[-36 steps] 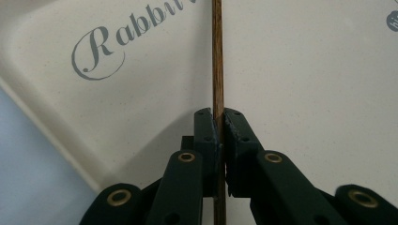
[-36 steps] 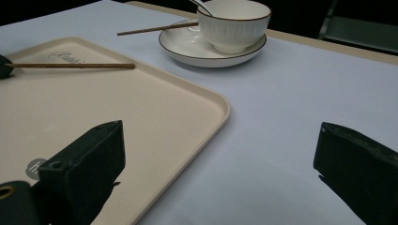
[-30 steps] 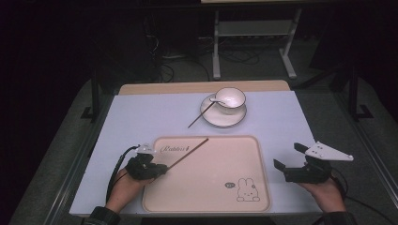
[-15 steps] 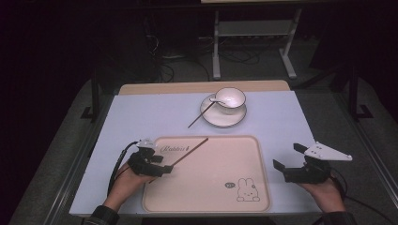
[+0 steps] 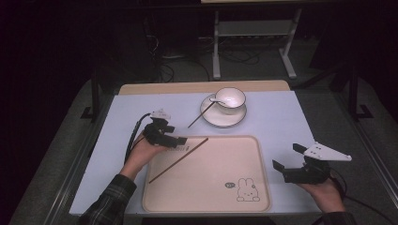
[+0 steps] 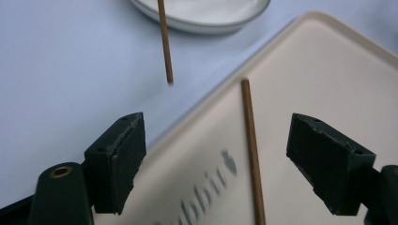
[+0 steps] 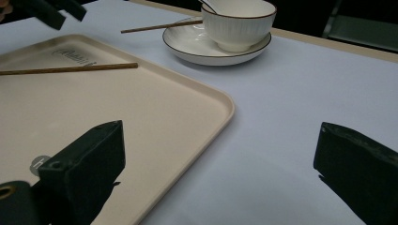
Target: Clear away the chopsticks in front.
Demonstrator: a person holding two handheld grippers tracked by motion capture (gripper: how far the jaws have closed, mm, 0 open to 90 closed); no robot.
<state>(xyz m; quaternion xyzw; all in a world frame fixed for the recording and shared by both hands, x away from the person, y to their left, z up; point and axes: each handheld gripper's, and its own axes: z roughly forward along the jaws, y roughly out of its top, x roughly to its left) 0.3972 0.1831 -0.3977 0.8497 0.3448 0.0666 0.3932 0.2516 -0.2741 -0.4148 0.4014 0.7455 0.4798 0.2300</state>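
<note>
Table [image 5: 291, 117]: pale blue top with a wooden far edge; it bears all the items listed below.
Tray [image 5: 234, 159]: cream, rounded corners, rabbit print at its near right; it lies at the near centre of the table.
Saucer [image 5: 212, 117]: white with a dark rim, beyond the tray's far edge.
Bowl [image 5: 231, 99]: white, ribbed, standing on the saucer; a white spoon [image 5: 215, 99] rests inside.
Left gripper [image 5: 180, 140]: held over the tray's far left corner, jaws spread wide and empty, the tray chopstick running between them in the left gripper view.
Right gripper [image 5: 286, 161]: just right of the tray, jaws wide apart, holding nothing.
Tray chopstick [image 5: 178, 160]: brown, lying diagonally on the tray's left half.
Saucer chopstick [image 5: 199, 116]: leaning on the saucer rim, its tip over the table.
</note>
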